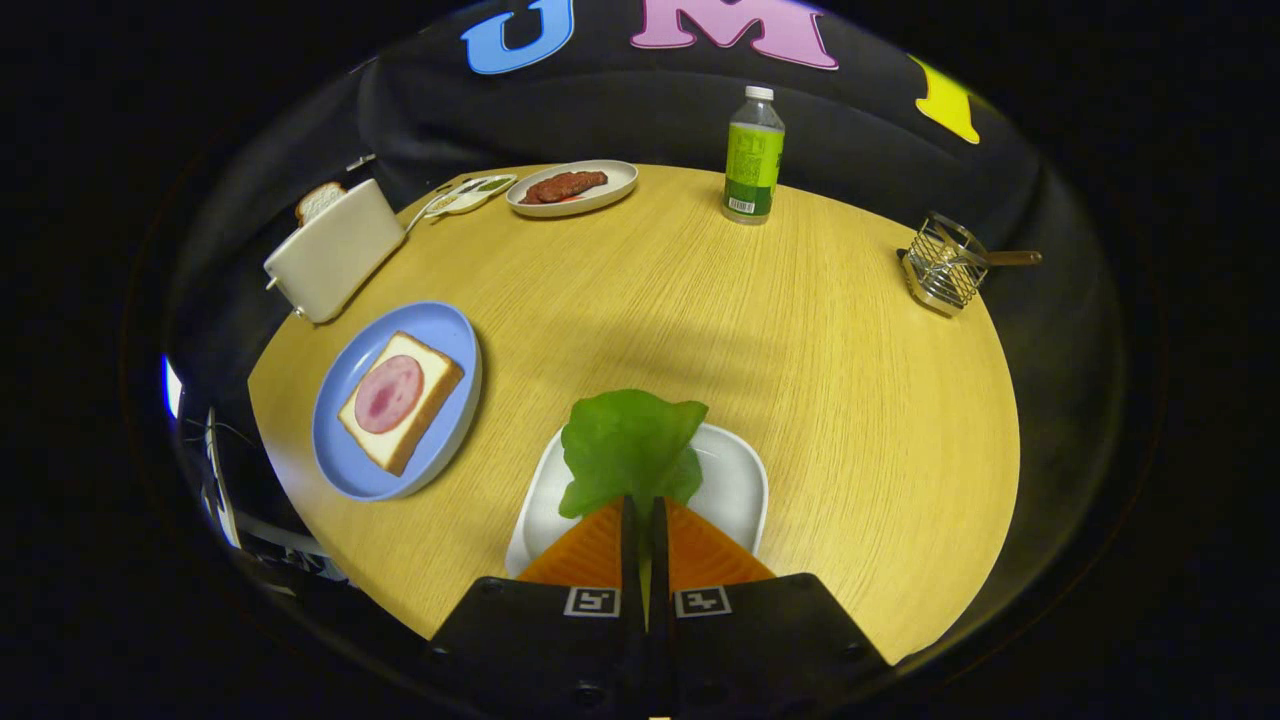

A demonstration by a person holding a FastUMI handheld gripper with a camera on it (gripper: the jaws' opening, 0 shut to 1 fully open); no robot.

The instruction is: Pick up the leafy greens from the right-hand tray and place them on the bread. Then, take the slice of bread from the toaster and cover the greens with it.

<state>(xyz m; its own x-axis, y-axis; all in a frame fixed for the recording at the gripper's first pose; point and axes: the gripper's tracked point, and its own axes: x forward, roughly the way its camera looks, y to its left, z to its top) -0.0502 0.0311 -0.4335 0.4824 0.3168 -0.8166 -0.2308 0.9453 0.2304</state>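
Observation:
My gripper (644,510) is shut on the leafy greens (628,445), which stick up ahead of the fingertips, lifted above the white tray (735,480). To the left, a blue plate (440,330) holds a slice of bread (405,405) topped with a round pink ham slice (388,393). Farther back on the left stands the white toaster (335,250) with a second bread slice (318,200) poking out of its slot.
A green bottle (753,155) stands at the table's far side. Next to it, an oval plate (610,190) carries a piece of meat, with a small spoon dish (468,195) beside it. A wire basket (945,265) sits at the far right edge of the round wooden table (800,350).

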